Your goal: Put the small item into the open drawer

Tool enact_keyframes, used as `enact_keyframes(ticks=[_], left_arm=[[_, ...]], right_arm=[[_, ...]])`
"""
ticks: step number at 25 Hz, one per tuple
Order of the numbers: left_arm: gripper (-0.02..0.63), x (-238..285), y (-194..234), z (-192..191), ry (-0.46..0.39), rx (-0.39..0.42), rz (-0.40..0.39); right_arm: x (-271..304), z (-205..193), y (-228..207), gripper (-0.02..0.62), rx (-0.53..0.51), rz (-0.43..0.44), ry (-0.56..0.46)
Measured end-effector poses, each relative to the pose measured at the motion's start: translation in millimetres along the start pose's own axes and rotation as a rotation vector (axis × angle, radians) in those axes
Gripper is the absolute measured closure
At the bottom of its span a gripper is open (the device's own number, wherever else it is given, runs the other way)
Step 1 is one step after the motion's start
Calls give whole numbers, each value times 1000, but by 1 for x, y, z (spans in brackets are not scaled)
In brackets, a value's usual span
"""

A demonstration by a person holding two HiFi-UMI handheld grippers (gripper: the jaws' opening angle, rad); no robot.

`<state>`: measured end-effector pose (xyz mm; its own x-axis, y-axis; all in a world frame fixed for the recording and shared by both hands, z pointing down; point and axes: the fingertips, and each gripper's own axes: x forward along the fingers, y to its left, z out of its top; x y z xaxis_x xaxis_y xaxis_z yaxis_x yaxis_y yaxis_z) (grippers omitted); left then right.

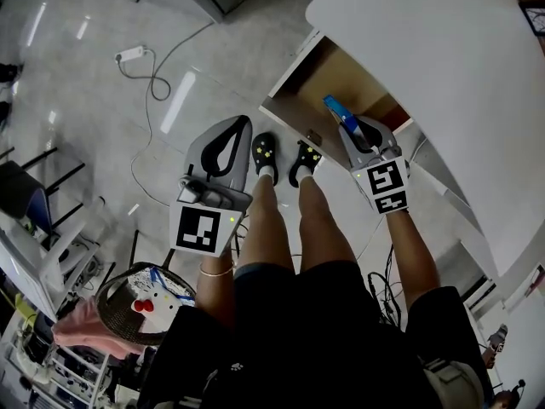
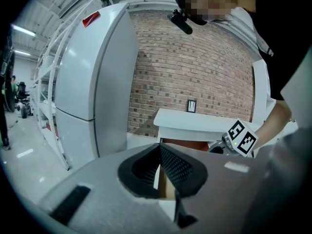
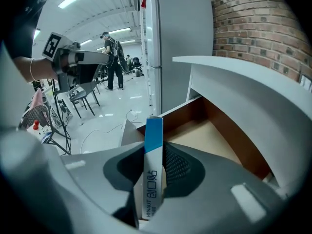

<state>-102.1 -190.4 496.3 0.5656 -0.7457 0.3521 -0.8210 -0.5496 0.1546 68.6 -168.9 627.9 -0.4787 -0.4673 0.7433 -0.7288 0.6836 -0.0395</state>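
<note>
Two handheld grippers are showing from above, one on each side of the person's legs. The right gripper is clamping a slim blue-and-white carton between its jaws. The jaws are standing narrow, with the pads pressing on the carton's flat sides. The carton's long axis is running along the jaws, and its blue end is sticking out past the tips. That blue end is pointing forward and down toward the open drawer, which is jutting out from under a white table. The drawer's bare wooden floor is lying just ahead of the carton and a little to its right. In the head view the carton's tip is appearing over the drawer's opening. The left gripper is hanging well apart from the drawer, its jaws meeting at the tips around nothing. The right hand is plainly the nearer one, so the drop likely belongs to it.
</note>
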Motion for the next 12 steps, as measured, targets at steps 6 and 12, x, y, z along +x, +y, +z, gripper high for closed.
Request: enact_keyframes(ticks=[6,12], left_arm=[[615,6,5,-8,8,-6,15],[615,6,6,-15,15,-24,28]], right_arm=[[20,-13,1,500,-19,33,41],[37,-20,6,500,-38,65,67]])
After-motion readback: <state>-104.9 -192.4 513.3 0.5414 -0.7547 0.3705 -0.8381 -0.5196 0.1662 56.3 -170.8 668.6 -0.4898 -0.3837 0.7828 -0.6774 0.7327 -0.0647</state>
